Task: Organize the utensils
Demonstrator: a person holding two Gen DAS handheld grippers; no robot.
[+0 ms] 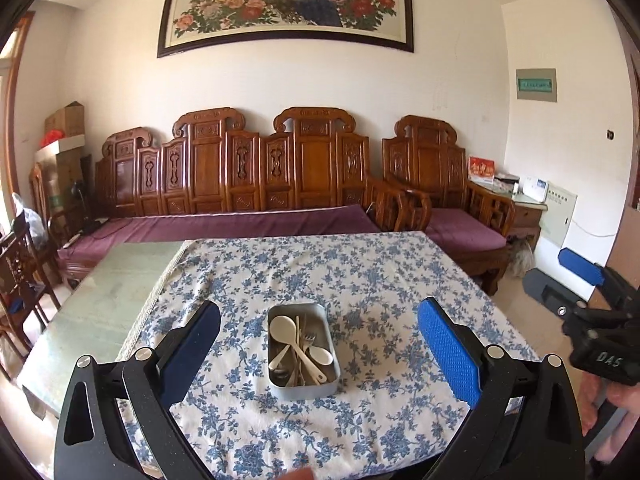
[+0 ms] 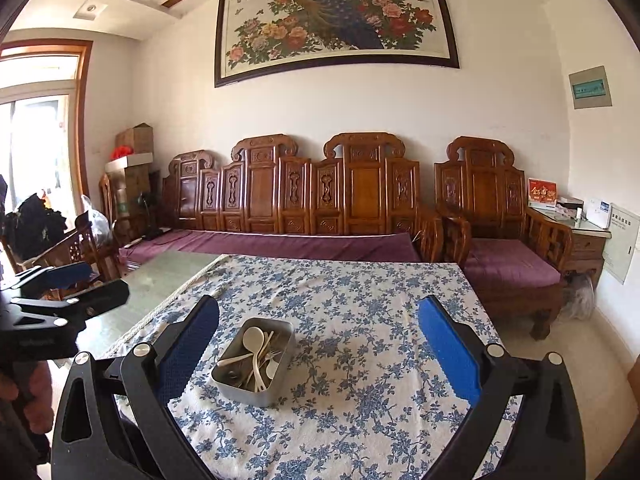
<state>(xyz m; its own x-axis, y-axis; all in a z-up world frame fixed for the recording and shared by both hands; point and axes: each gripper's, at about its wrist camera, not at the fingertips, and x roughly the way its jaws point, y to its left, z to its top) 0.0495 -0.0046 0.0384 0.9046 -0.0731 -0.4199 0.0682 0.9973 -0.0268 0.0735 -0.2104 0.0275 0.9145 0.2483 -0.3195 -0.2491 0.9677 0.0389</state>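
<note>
A metal tin stands on the blue-flowered tablecloth. In it lie white spoons, a fork and pale chopsticks, heaped together. My left gripper is open and empty, held above the near side of the table, with the tin straight ahead between its fingers. My right gripper is open and empty too; the tin lies ahead and left of its centre. The right gripper shows at the right edge of the left wrist view. The left gripper shows at the left edge of the right wrist view.
The cloth covers only the right part of the table; bare green tabletop lies to the left. A carved wooden bench with purple cushions runs behind the table, an armchair to its right. A wooden chair stands at the left.
</note>
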